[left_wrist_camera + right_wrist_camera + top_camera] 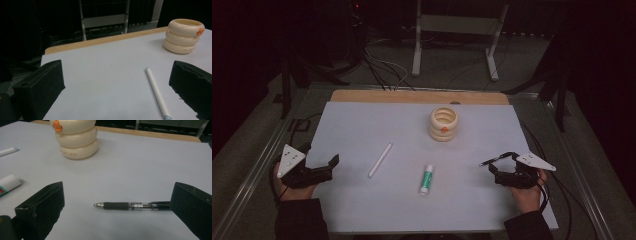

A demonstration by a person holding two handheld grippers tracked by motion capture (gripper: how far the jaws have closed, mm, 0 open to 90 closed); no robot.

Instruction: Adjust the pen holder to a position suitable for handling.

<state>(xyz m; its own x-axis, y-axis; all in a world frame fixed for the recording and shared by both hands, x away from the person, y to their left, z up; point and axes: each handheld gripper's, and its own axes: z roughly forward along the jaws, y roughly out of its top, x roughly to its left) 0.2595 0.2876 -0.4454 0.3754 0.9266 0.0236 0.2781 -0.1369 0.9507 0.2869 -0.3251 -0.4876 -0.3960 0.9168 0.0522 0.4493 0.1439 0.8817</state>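
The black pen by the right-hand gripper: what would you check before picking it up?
1. Right gripper jaws apart: ok.
2. Black pen lying flat on the white sheet, between the jaws in the right gripper view: ok.
3. Nothing touching the pen; the glue stick lies apart: ok.
4. Left gripper open, holding nothing: ok.
5. Ringed cream holder upright, opening facing up: ok.
6. Holder empty inside: cannot tell.
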